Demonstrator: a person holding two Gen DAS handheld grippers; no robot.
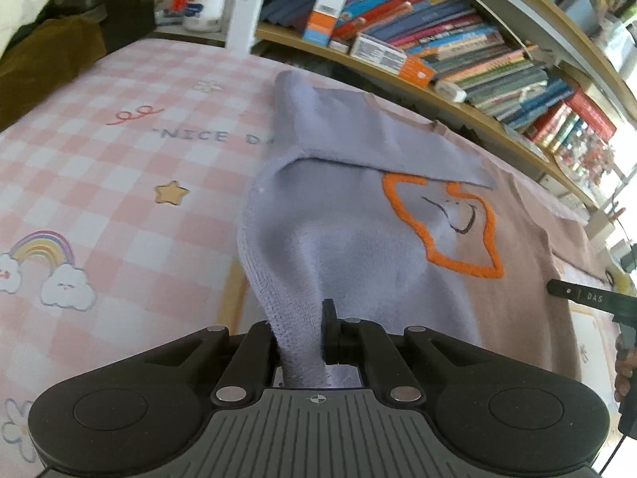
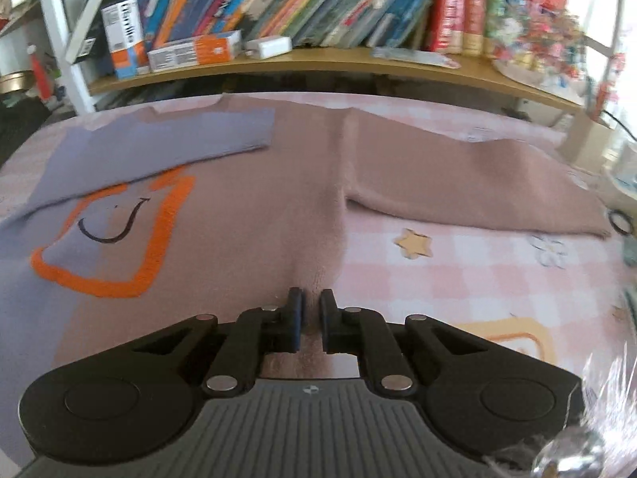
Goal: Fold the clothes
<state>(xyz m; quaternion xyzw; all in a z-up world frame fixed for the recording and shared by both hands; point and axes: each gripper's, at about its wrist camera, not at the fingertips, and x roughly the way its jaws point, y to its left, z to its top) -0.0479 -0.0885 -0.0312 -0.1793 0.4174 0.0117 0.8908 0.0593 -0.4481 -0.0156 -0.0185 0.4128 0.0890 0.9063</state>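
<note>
A knitted sweater (image 2: pixel 258 199), lilac on one half and mauve-brown on the other, lies face up on a pink checked sheet (image 2: pixel 477 271). It bears an orange outlined figure (image 2: pixel 159 239) with a drawn smile. The lilac sleeve (image 1: pixel 358 135) is folded across the chest, while the brown sleeve (image 2: pixel 477 183) lies spread out to the right. My left gripper (image 1: pixel 302 318) is shut on the lilac bottom edge, which rises in a raised ridge from the sheet. My right gripper (image 2: pixel 311 302) is shut on a pinch of the brown bottom edge, and one of its fingers (image 1: pixel 577 296) shows at the right of the left wrist view.
A low wooden shelf (image 2: pixel 318 63) packed with books and boxes runs along the far side of the sheet. Dark clothes (image 1: pixel 47 51) are piled at the far left corner, near a white jar (image 1: pixel 205 4). Bare checked sheet (image 1: pixel 119 159) stretches left of the sweater.
</note>
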